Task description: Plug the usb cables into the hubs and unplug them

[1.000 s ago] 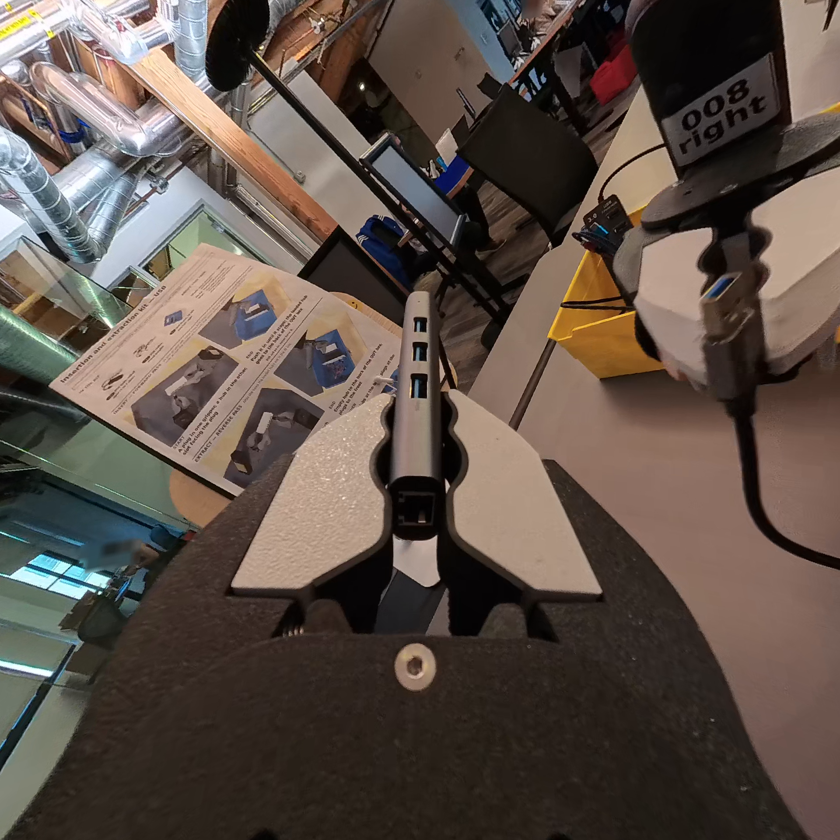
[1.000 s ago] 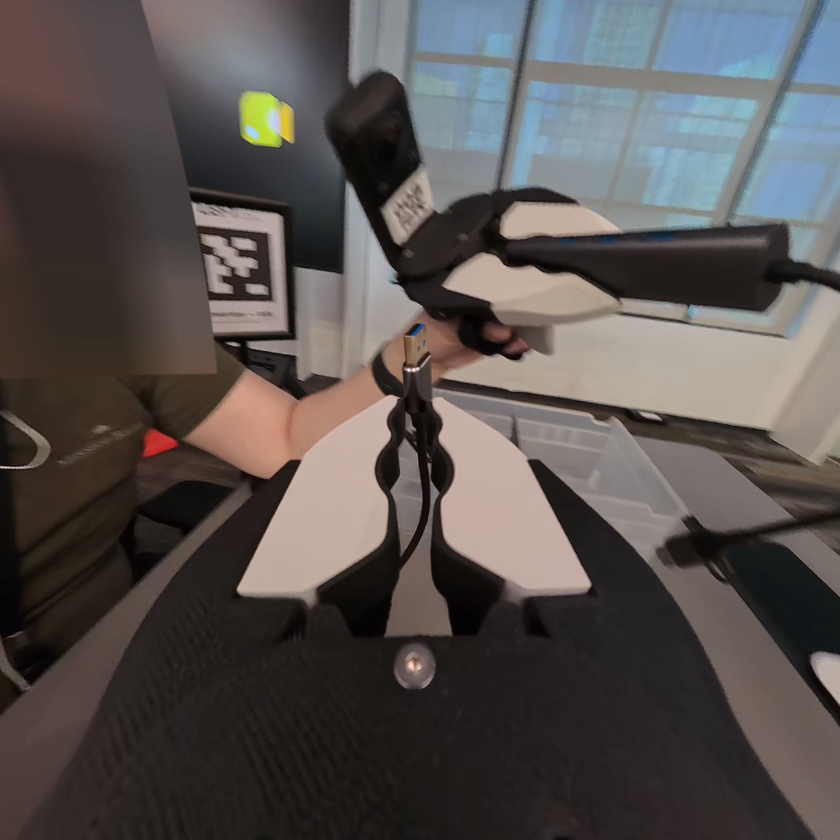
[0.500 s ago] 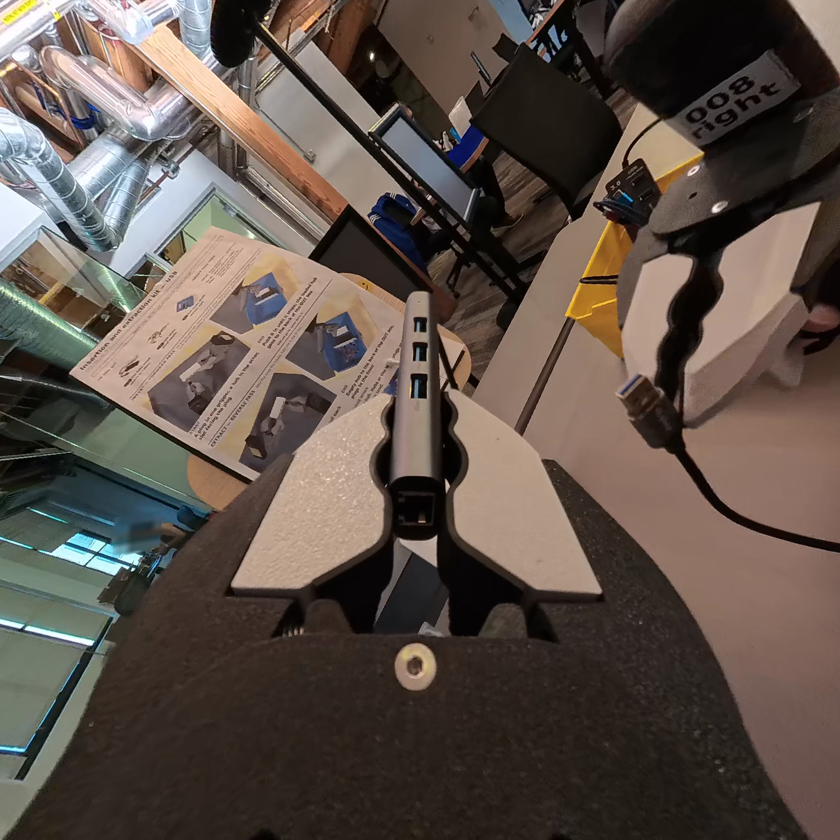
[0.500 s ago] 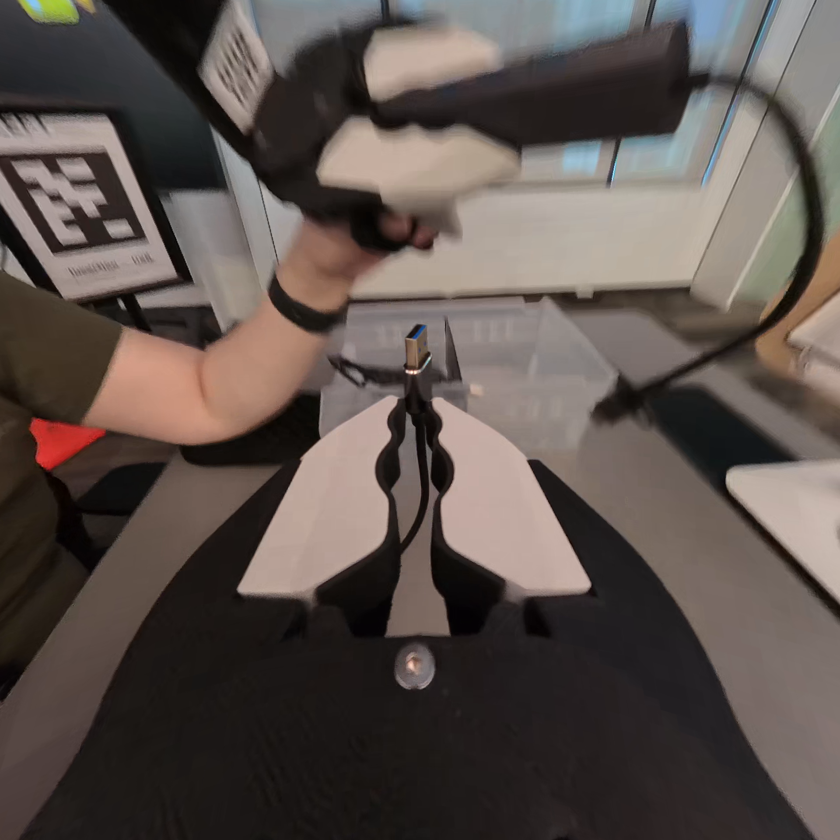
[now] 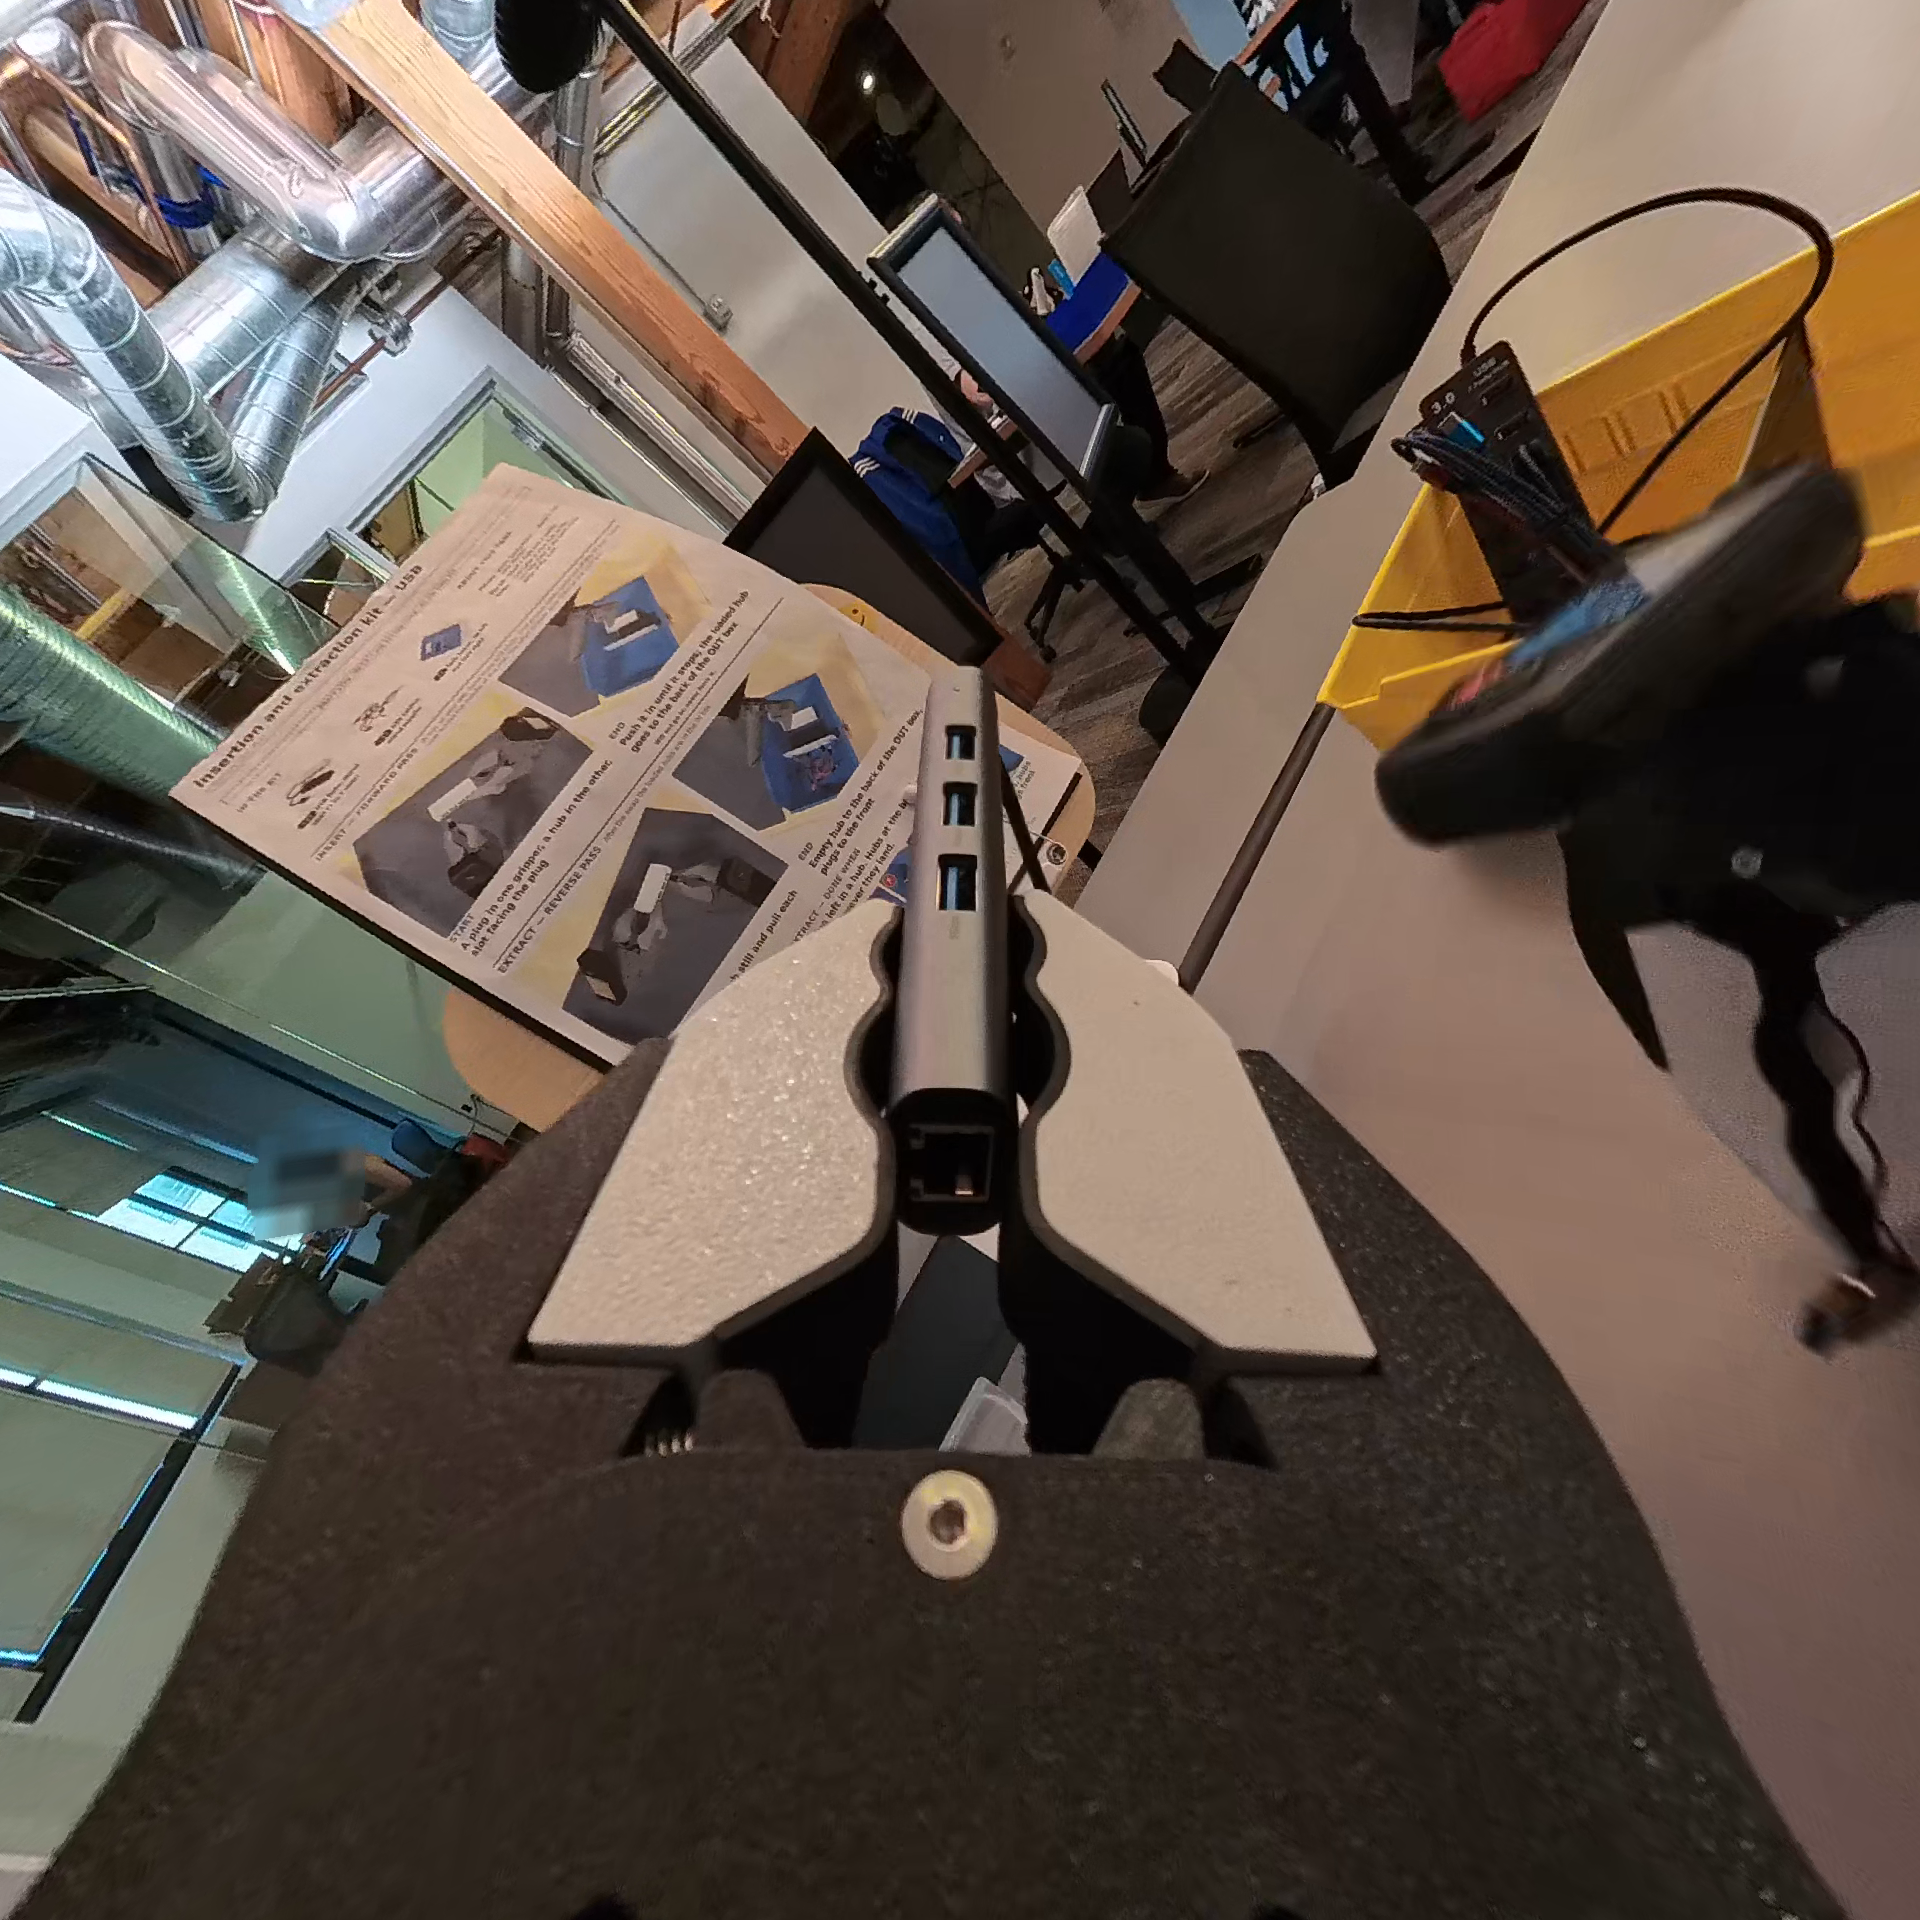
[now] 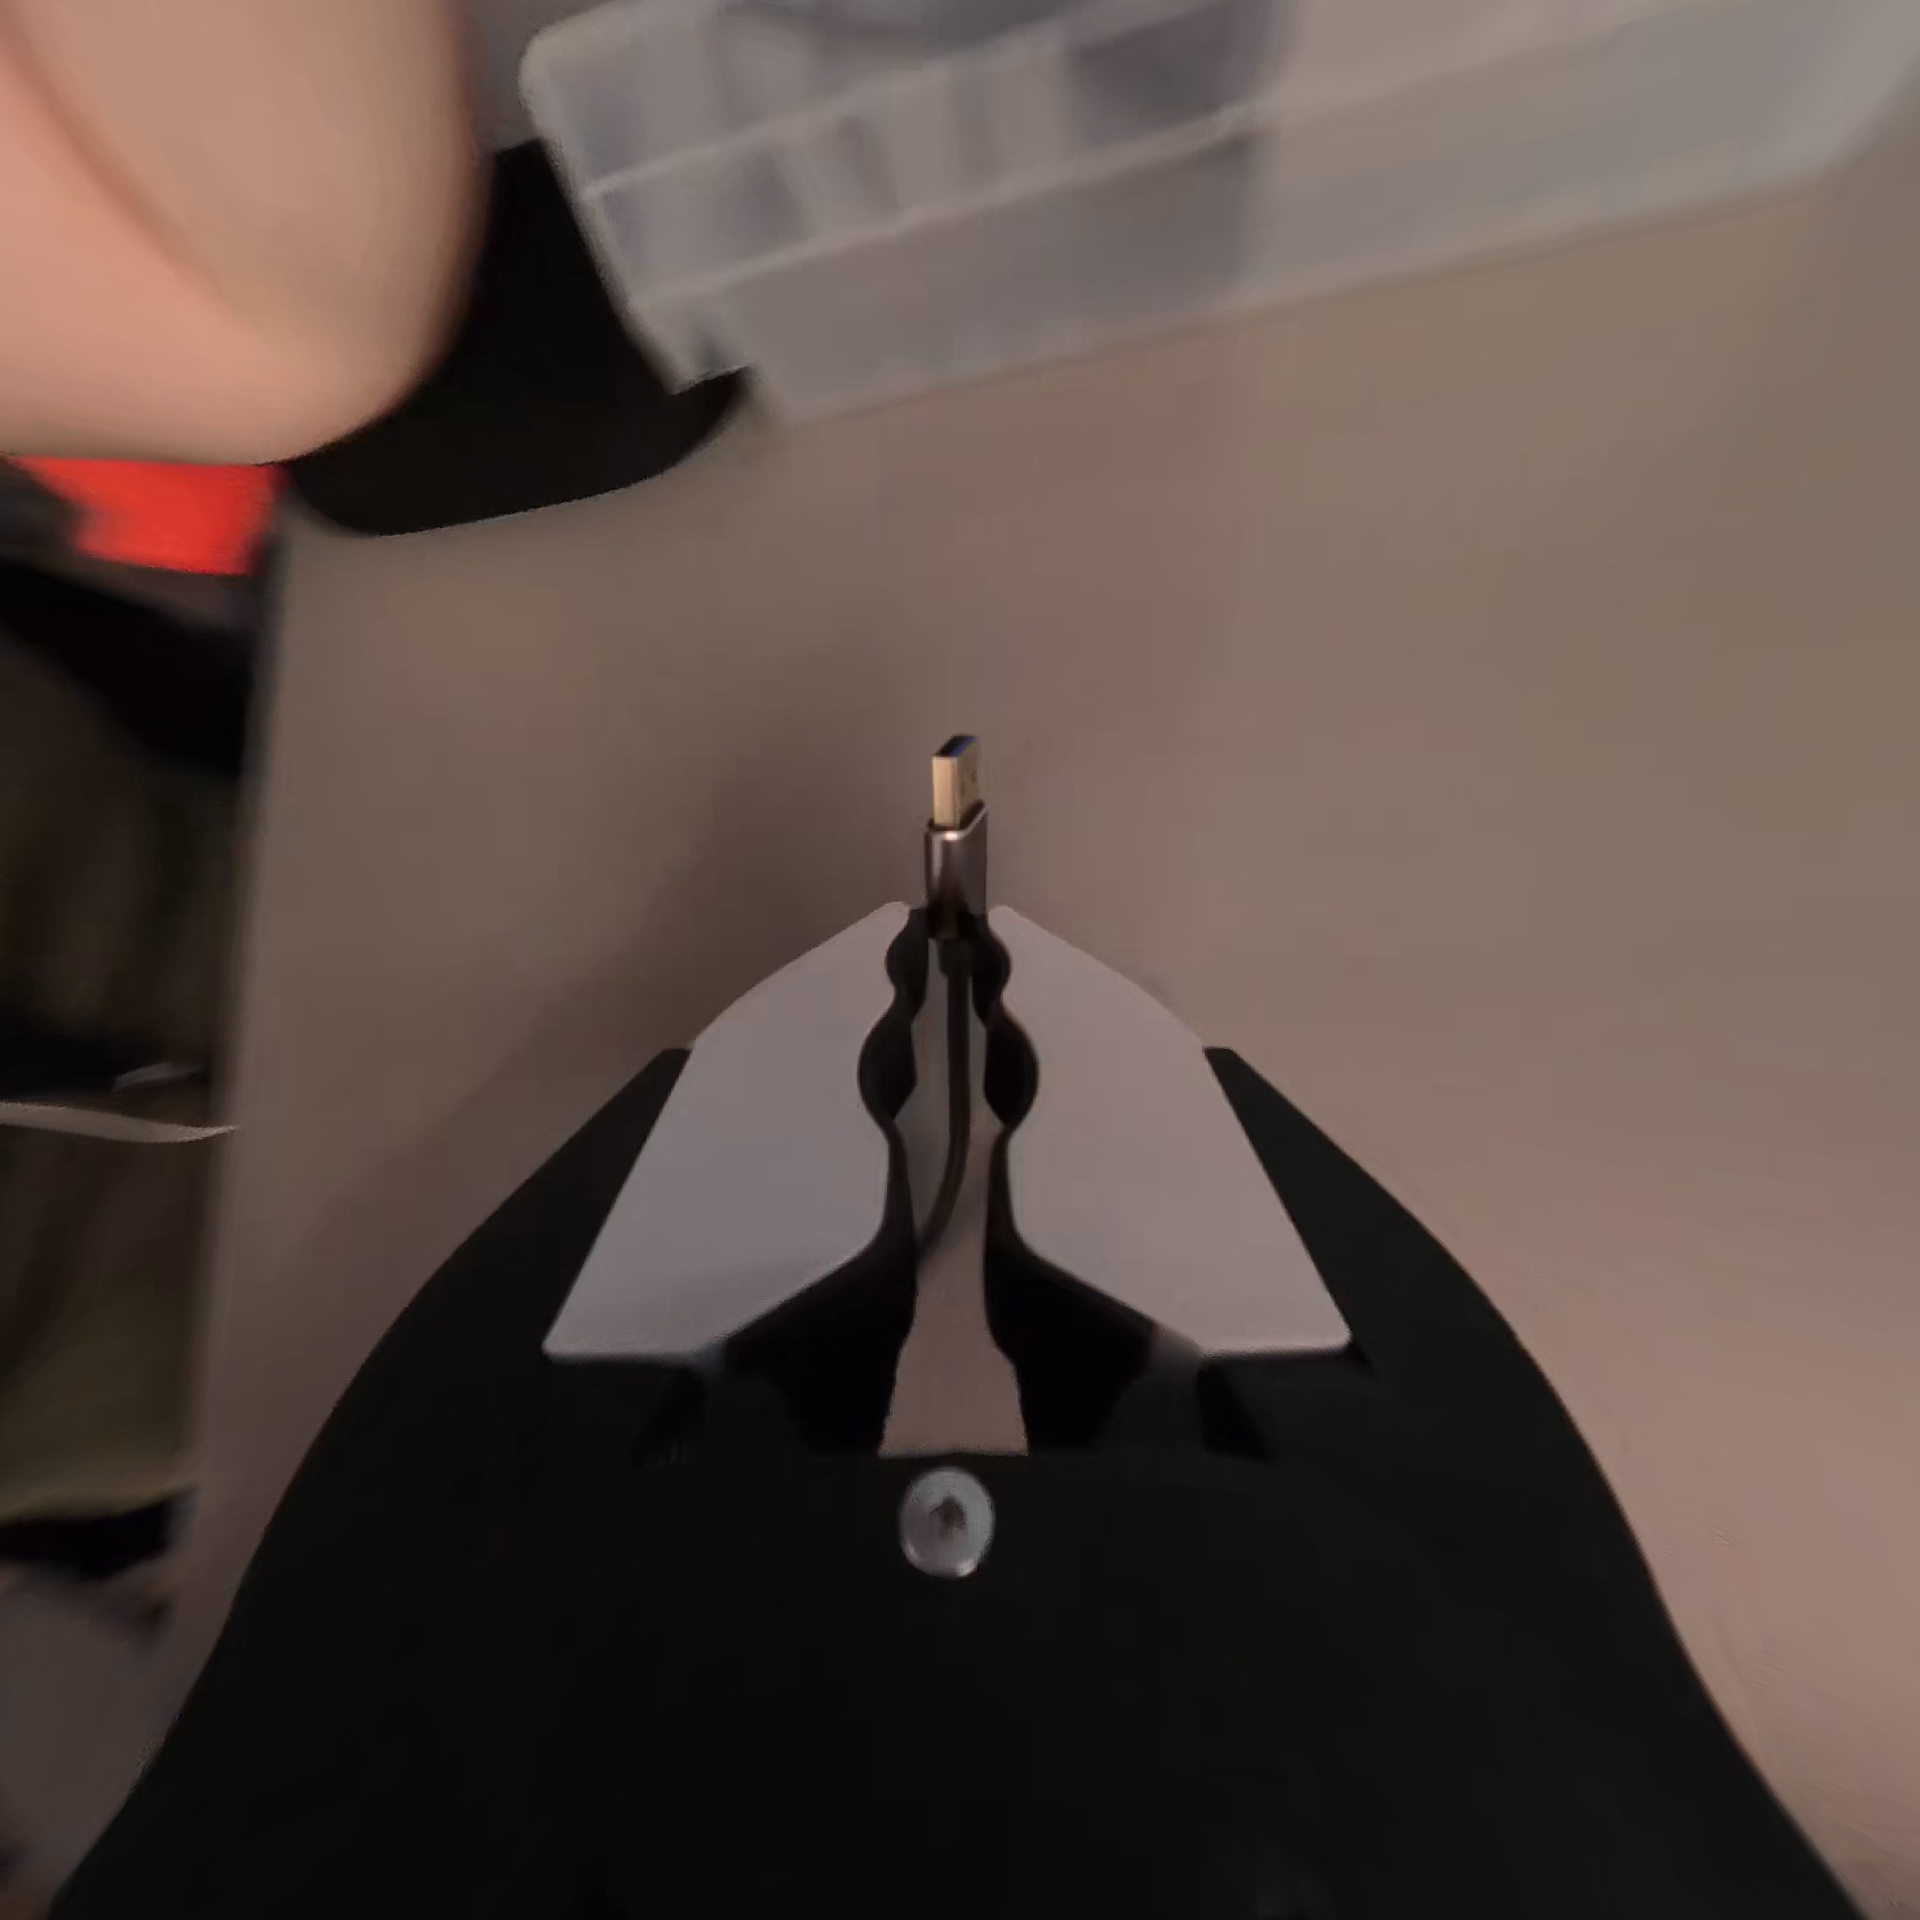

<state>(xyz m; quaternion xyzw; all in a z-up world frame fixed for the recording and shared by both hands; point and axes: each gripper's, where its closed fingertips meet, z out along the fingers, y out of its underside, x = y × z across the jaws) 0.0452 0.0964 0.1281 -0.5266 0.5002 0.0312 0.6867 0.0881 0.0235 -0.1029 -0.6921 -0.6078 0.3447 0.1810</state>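
My left gripper (image 5: 951,914) is shut on a dark grey USB hub (image 5: 951,997), held up in the air with its three blue ports facing the camera. My right gripper (image 6: 951,914) is shut on a USB cable's plug (image 6: 956,831), whose metal tip sticks out past the fingertips and points down at the grey table (image 6: 1351,727). The right gripper also shows blurred at the right of the left wrist view (image 5: 1860,1288), well apart from the hub and turned downward.
A yellow bin (image 5: 1621,447) with a black hub and cables on its rim stands at the table's far side. A clear plastic organiser box (image 6: 1039,187) lies on the table ahead of the plug. A person's arm (image 6: 208,208) is at upper left. An instruction sheet (image 5: 520,790) stands behind. There is about 25 cm between the tips of the two grippers.
My right gripper has swung down and away from the hub, now pointing the plug at the table. The left gripper has held the hub nearly still.
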